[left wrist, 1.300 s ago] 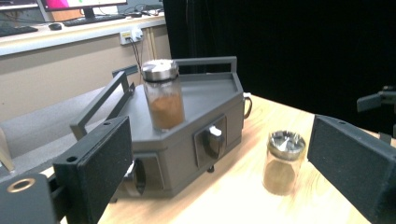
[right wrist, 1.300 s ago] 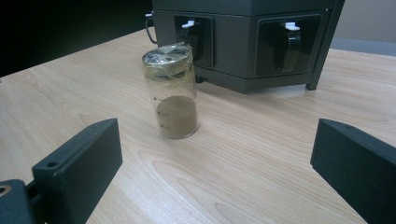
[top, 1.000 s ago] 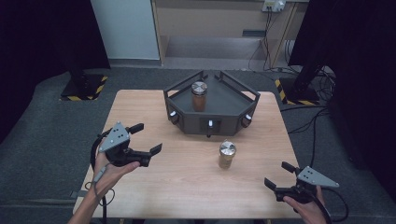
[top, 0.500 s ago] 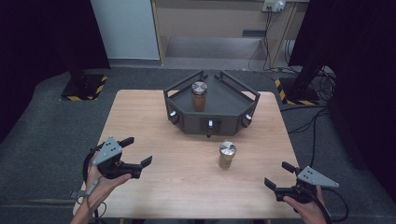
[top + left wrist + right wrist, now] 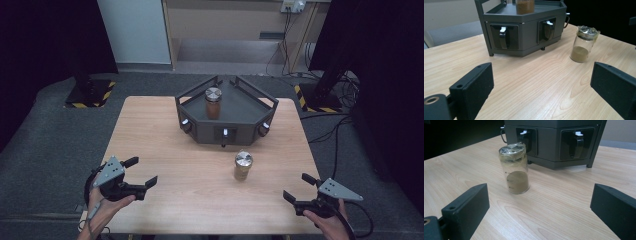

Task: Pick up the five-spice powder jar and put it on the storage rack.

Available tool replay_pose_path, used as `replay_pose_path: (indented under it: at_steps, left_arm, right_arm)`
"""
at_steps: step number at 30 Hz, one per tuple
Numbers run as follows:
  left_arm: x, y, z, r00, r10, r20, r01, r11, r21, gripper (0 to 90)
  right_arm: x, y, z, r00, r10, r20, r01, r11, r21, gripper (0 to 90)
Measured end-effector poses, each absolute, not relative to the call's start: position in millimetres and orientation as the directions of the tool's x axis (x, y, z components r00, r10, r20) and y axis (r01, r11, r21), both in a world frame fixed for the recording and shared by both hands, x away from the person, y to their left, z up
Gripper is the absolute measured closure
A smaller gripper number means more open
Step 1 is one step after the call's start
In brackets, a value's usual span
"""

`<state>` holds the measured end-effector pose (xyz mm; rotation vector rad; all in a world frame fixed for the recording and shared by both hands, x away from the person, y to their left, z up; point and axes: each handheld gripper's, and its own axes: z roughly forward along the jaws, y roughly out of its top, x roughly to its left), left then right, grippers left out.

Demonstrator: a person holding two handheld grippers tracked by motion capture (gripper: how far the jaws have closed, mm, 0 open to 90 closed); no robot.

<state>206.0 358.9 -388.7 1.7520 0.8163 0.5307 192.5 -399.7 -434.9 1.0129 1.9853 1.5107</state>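
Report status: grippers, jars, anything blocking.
Left gripper open, empty, near the table's left front. Right gripper open, empty, right front. One jar upright on the table, untouched; second jar on the grey stand. Nothing between grippers and the near jar.

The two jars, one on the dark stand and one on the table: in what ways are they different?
The jar on the stand sits up inside the dark stand, while the jar on the table stands alone on the wooden table, in front of the stand. The jar on the stand looks filled high with brown powder; the jar on the table holds only a low layer. Both are upright, clear, with silvery tops.
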Motion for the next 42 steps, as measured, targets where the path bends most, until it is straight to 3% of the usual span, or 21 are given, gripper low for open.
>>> replay_pose_path:
  at_steps: [17, 35, 42]
  left_arm:
    - [200.0, 371.1, -408.4, 0.692, 0.719, -0.065, 0.269, -0.174, 0.947, 3.8]
    - [196.6, 377.2, -411.5, 0.704, 0.71, -0.025, 0.283, -0.248, 0.926, 3.8]
    - [188.3, 384.4, -417.0, 0.697, 0.715, -0.06, 0.311, -0.226, 0.923, 3.7]
  right_arm:
    - [191.8, -399.7, -434.9, -0.629, 0.773, 0.081, 0.282, 0.13, 0.95, 2.7]
    - [190.3, -399.1, -434.5, -0.623, 0.779, 0.077, 0.28, 0.13, 0.951, 2.7]
    - [189.3, -400.0, -434.7, -0.623, 0.778, 0.079, 0.28, 0.127, 0.952, 2.7]
